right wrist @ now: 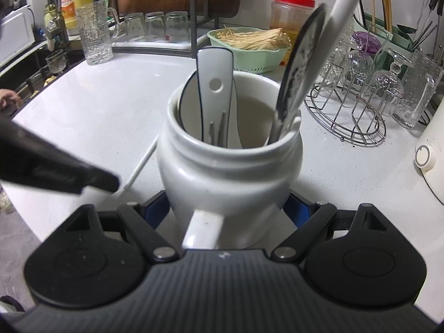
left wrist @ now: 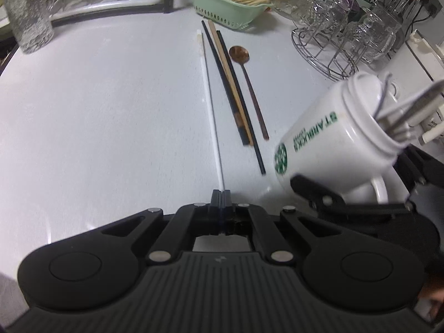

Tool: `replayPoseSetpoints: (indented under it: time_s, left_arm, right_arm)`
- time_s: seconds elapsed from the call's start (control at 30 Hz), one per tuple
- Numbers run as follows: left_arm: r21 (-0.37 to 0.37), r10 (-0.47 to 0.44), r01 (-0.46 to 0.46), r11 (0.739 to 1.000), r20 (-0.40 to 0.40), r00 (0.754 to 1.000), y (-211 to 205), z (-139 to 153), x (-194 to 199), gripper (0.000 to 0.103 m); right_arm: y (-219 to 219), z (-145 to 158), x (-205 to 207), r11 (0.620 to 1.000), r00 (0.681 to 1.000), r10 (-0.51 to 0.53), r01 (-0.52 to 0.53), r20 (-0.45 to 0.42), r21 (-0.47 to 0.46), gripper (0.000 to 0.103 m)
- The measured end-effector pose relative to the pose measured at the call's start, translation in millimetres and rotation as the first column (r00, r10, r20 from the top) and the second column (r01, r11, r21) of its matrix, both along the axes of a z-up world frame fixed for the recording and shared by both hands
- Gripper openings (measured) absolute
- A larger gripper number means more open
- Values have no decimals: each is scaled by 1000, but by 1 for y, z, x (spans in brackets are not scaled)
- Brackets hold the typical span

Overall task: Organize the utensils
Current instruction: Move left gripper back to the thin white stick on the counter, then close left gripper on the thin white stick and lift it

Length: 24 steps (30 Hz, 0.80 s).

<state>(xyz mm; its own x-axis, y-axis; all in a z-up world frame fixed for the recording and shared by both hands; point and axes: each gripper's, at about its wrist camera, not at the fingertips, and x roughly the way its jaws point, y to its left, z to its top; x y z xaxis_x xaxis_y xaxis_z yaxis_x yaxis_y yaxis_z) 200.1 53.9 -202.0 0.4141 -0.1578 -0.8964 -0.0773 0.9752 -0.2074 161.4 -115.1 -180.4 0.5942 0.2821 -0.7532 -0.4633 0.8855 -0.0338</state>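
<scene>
Left gripper [left wrist: 221,194]: jaws pinched together on the near end of a white chopstick [left wrist: 209,105], which runs away toward 12 o'clock over the white countertop [left wrist: 97,111]. Just beside it at 1 o'clock lie dark and tan chopsticks [left wrist: 230,88] and a copper spoon [left wrist: 244,66], with a green basket [left wrist: 230,8] beyond at 12 o'clock. Right gripper [right wrist: 227,202]: fingers clamped on either side of a white mug [right wrist: 230,172], handle toward the camera, holding a white spoon [right wrist: 215,94] and other utensils; a wire glass rack [right wrist: 358,105] sits at 2 o'clock.
</scene>
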Motion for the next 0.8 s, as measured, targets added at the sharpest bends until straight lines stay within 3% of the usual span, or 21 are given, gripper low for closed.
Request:
replayPoseSetpoints:
  time_s: [0.2, 0.33, 0.53, 0.6, 0.67, 0.8]
  left_arm:
    - [-41, 1, -3, 999, -28, 1000, -4, 16, -43, 0]
    - [-52, 62, -62, 997, -8, 998, 4, 15, -49, 0]
    - [-52, 127, -125, 991, 42, 991, 25, 14, -8, 3]
    - [-48, 143, -141, 989, 53, 988, 33, 14, 13, 11]
    - [-49, 143, -140, 989, 74, 987, 40, 14, 34, 30]
    - [-29, 120, -117, 993, 117, 986, 42, 12, 77, 30]
  right_arm:
    - [-2, 0, -1, 1000, 1000, 13, -13, 8, 4, 90]
    - [-2, 0, -1, 1000, 1000, 20, -20, 8, 3, 90]
    - [-3, 0, -1, 999, 999, 35, -35, 5, 1, 90]
    - [-3, 1, -1, 999, 999, 36, -36, 5, -2, 90]
    - [-2, 1, -1, 999, 999, 37, -37, 6, -4, 90]
    - [-2, 1, -1, 999, 999, 35, -35, 4, -3, 90]
